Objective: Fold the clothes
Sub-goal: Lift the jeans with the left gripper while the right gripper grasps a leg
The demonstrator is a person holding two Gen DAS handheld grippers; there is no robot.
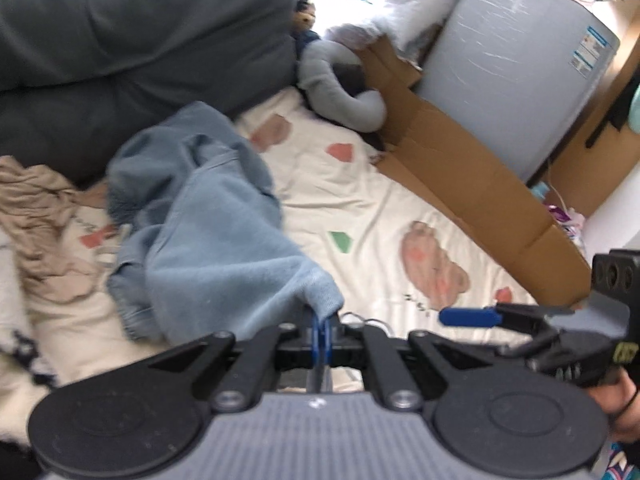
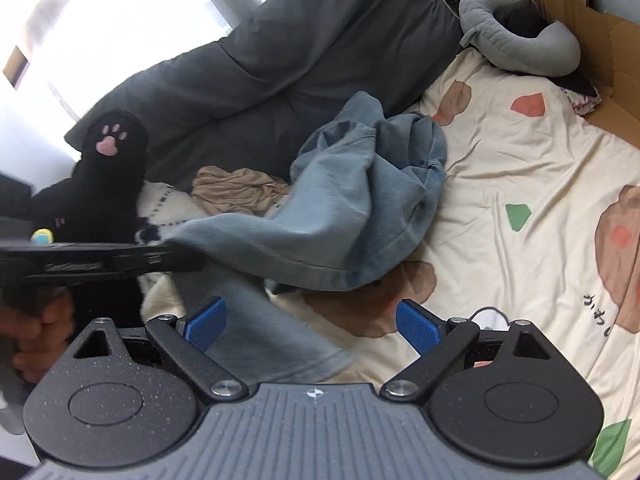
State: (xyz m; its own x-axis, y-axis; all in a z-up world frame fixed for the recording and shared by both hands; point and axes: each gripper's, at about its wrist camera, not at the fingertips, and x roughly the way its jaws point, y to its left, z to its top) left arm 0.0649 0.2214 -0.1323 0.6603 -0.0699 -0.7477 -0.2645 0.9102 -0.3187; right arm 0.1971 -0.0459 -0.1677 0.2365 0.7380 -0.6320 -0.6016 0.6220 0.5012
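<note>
The left tongs [image 1: 320,330] clench a corner of a light blue garment [image 1: 208,216], lifting it off the bed sheet [image 1: 360,208], a cream cloth with printed bears. The right tongs [image 2: 310,322] stand released, blue pads [image 2: 418,322] wide apart above a trailing blue sleeve. The rest of the garment lies crumpled on the bed beside a beige cloth [image 2: 240,190], a dark grey duvet [image 2: 304,40] and flattened cardboard [image 1: 460,160].
</note>
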